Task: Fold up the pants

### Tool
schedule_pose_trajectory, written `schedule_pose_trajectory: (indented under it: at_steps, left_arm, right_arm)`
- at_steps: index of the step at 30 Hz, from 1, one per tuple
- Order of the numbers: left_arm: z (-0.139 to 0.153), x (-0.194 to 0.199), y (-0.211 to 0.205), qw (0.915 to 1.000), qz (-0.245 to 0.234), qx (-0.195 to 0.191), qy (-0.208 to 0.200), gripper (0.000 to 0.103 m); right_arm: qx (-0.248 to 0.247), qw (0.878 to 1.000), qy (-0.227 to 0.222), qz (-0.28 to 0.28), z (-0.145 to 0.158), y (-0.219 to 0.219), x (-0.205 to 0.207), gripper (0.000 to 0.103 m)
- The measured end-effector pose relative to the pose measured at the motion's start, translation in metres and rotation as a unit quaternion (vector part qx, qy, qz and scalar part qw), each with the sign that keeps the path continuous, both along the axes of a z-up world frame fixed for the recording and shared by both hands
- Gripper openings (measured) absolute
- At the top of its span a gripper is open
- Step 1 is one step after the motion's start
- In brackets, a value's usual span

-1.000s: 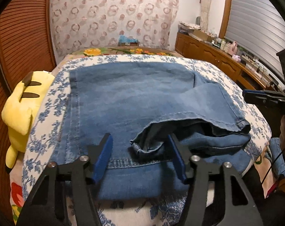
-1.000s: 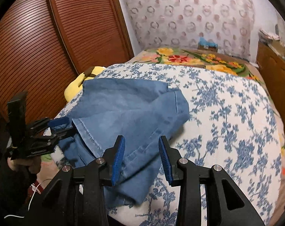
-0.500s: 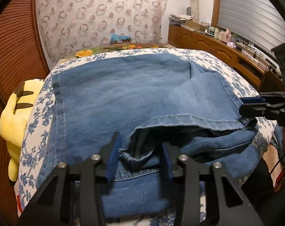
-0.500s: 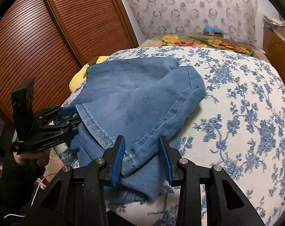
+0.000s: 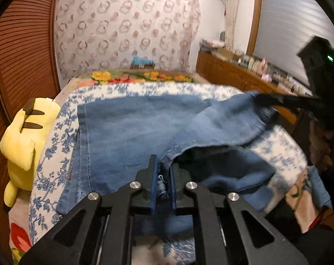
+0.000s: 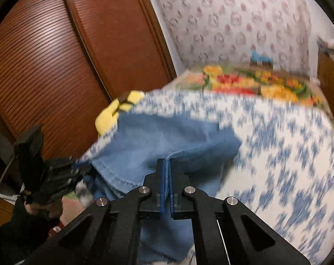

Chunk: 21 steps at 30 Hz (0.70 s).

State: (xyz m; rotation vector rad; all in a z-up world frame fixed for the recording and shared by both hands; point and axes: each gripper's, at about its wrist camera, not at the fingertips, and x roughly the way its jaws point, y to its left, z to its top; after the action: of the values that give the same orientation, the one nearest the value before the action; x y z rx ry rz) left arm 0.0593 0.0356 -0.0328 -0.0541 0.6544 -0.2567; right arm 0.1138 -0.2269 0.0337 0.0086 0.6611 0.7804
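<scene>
Big bed under a blue-flowered cover, and the jeans lie spread across it, one end folded over and lifted at the near edge. A yellow plush toy sits against the bed's left side, by the brown slatted doors. Left claw is clamped tight on a bunched bit of denim hem. Right claw is pinched on the stitched edge of the jeans, fabric squeezed between its blue pads. The right view is blurred.
</scene>
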Motion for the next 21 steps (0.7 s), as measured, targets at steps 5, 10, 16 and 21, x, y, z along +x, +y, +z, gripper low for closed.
schedule_pose_trajectory:
  at_steps: [5,10,16,21]
  left_arm:
    - [0.022,-0.016,0.001,0.9996,-0.007,-0.011,-0.023,0.011]
    - [0.032,-0.026,0.003,0.9991,-0.016,-0.024,-0.032,0.011]
    - [0.024,-0.03,0.017,0.9993,-0.003,-0.029,-0.022,0.011]
    - [-0.003,-0.028,0.035,0.9991,0.012,-0.04,0.009,0.011]
  right_arm:
    - [0.002,0.999,-0.04,0.011,0.044,0.021,0.018,0.002]
    - [0.002,0.998,-0.058,0.03,0.067,0.053,0.034,0.002]
    - [-0.032,0.996,-0.062,0.059,0.059,0.118,0.052,0.002]
    - [-0.072,0.993,-0.054,0.08,0.034,0.171,0.059,0.002]
